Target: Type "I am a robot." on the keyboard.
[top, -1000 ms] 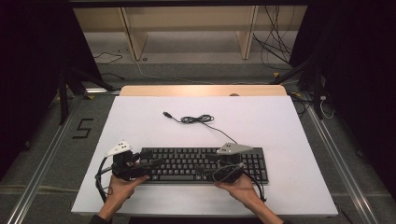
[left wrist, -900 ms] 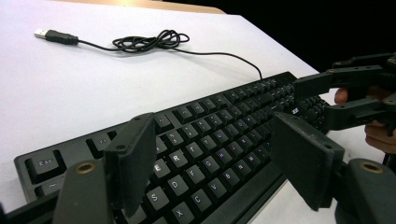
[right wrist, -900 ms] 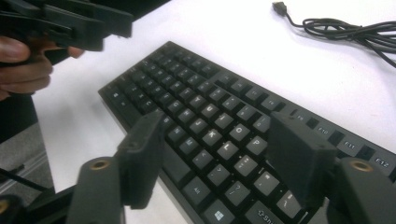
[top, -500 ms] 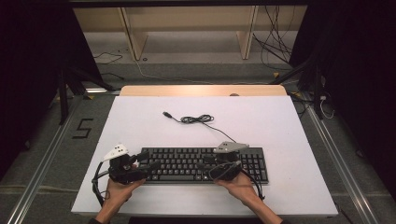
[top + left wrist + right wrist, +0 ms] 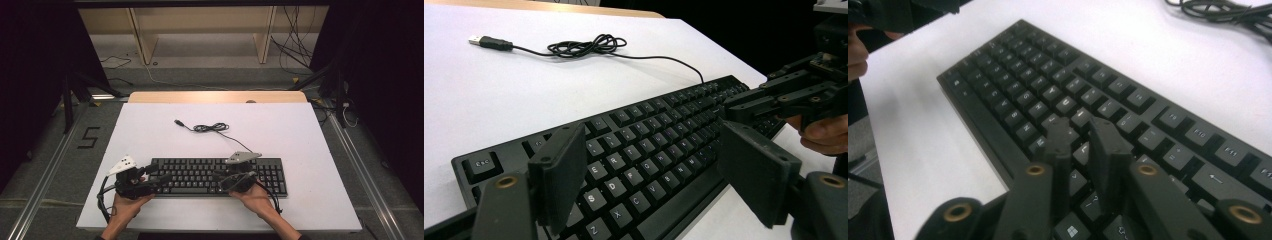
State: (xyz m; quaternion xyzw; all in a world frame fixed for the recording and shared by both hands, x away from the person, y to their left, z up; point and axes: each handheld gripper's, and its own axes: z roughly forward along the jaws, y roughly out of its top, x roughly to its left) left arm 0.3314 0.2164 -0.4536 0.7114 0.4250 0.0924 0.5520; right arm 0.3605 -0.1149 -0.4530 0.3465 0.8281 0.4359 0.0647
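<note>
Both claws work at the black keyboard [image 5: 220, 176], which lies flat near the counter's [image 5: 150, 130] front edge, its long side parallel to that edge. Its cable [image 5: 212, 128] runs back toward the middle of the counter, loosely coiled, the plug lying free.

The right claw [image 5: 1087, 145] has just been closing — its jaws now stand almost together with nothing between them, tips angled down at the keys near the keyboard's right-centre, just above or touching the caps; contact cannot be told. The left claw [image 5: 654, 170] has its jaws wide apart, hovering low over the keyboard's left end with the letter keys showing between them, gripping nothing.

The step in hand looks like pressing keys with the narrowed right tips. The next move would call for a short, straight dip onto a single cap, so that neighbouring keys stay untouched — the left claw could steady the left end.

Both forearms come in from the front edge, hands low, each claw pointing forward and inward over the keyboard.
</note>
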